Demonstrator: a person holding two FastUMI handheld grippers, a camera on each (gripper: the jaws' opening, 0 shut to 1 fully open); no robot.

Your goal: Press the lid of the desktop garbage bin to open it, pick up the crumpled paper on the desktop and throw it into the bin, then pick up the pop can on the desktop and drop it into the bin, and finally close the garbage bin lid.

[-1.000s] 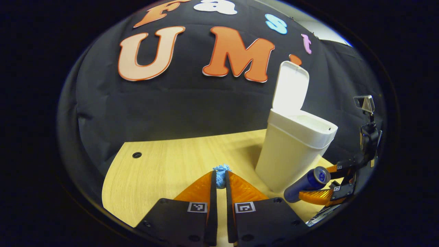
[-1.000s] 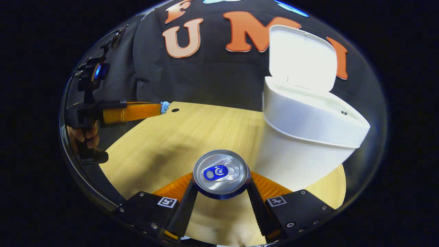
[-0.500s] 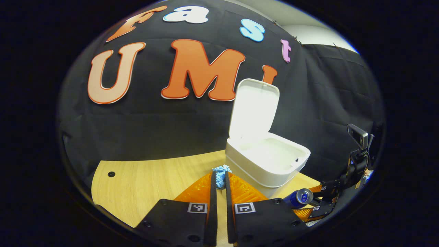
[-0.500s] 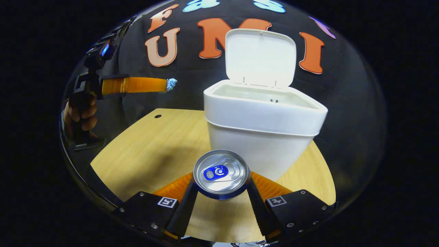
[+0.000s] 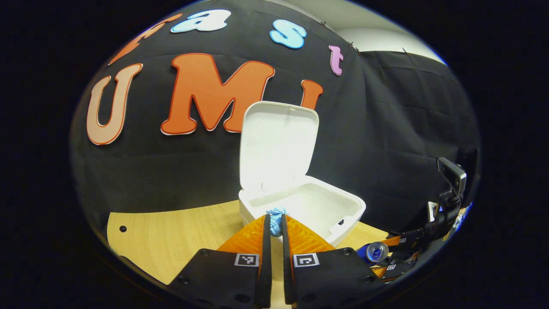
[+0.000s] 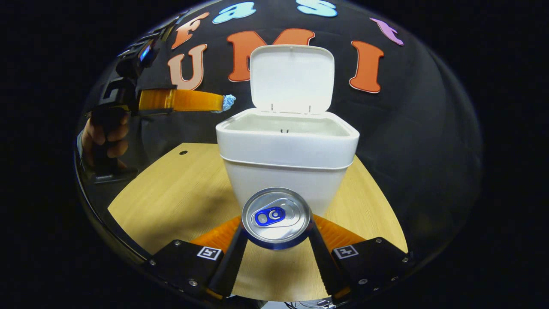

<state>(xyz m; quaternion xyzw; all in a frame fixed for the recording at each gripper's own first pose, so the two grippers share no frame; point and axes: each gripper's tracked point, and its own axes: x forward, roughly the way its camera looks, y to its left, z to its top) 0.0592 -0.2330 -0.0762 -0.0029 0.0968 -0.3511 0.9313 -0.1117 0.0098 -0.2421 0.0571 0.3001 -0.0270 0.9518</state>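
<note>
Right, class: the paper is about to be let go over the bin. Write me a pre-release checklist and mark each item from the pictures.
1. Bin lid standing open: ok.
2. Crumpled paper pinched in the left gripper: ok.
3. Paper past the bin rim, over the opening: cannot tell; in the right gripper view it hangs at the rim's left corner.
4. Pop can held in the right gripper, away from the opening: ok.
5. Bin upright on the table: ok.
</note>
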